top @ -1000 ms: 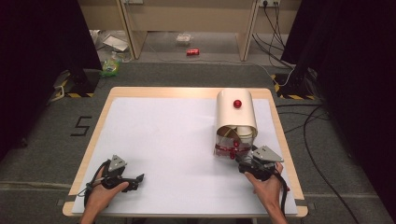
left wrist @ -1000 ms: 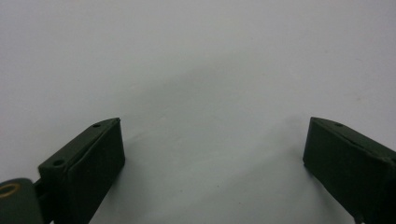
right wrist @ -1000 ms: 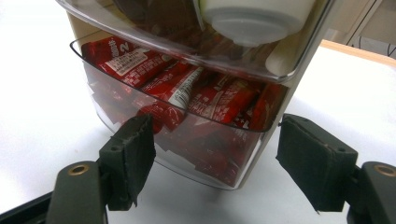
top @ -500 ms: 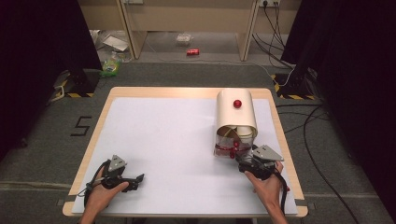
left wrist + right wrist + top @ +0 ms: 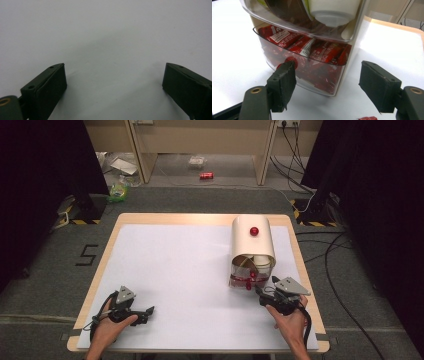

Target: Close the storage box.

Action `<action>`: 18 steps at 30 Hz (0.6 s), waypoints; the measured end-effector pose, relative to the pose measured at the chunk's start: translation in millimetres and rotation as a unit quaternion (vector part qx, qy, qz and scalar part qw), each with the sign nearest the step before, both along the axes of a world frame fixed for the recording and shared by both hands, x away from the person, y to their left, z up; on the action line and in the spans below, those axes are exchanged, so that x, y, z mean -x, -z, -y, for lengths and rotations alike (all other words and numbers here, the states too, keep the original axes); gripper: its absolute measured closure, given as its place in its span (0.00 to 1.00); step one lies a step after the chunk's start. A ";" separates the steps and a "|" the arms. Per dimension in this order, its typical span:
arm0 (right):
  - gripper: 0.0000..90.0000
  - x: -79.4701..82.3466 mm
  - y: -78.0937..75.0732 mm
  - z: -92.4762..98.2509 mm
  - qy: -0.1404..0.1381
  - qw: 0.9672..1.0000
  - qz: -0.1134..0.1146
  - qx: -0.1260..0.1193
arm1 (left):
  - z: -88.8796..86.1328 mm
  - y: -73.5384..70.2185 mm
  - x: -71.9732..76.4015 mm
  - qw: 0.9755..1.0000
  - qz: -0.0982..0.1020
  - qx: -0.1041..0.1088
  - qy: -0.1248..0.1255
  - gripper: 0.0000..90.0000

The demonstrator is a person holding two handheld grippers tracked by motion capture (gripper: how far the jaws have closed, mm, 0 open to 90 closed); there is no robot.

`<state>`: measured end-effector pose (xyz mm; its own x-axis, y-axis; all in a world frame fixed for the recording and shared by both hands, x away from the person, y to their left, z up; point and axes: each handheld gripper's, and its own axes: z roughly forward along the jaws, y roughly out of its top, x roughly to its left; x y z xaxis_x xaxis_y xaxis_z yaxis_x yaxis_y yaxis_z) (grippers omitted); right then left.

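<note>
One container [image 5: 252,247] (lying lengthwise), mouth toward person

The red packet [image 5: 367,118] is cut off below; its print seems illegible.

left claw [image 5: 113,82] open, right claw [image 5: 327,85] open, just narrowing

Right tool [image 5: 328,85]: black padded jaws stand wide apart, nothing pressed between them; they have just closed a little. Ahead, close, a clear plastic drawer [image 5: 312,75] at the base of a cream-walled container [image 5: 352,47], packed with red foil-wrapped snack packets [image 5: 299,45]. A round red knob [image 5: 291,61] on the drawer front sits just beside the left jaw pad; contact cannot be judged. Above, a white cup bottom [image 5: 332,11]. One red wrapper scrap [image 5: 367,118] lies on the white table [image 5: 232,67].
</note>
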<state>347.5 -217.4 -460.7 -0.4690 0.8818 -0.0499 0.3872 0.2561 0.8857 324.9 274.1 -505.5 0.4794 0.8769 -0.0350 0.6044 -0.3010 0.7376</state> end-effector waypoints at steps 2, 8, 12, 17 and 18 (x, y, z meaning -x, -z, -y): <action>0.33 1.9 -0.4 1.6 0.000 1.000 -0.001 -0.003 | -0.1 0.0 -0.1 1.000 0.000 0.000 0.000 0.05; 0.33 6.8 -0.8 6.3 0.001 1.000 -0.002 -0.006 | -0.1 0.1 -0.1 1.000 0.000 0.001 0.000 0.05; 0.33 10.0 -1.9 6.6 -0.001 1.000 -0.005 -0.007 | -0.1 0.1 0.0 1.000 0.000 0.001 0.000 0.05; 0.32 13.0 -2.4 6.1 -0.005 1.000 -0.009 -0.006 | -0.2 0.0 0.0 1.000 0.000 0.001 0.000 0.05; 0.32 14.3 -2.7 6.3 -0.006 1.000 -0.008 -0.002 | -0.2 0.1 0.0 1.000 0.000 0.001 0.000 0.05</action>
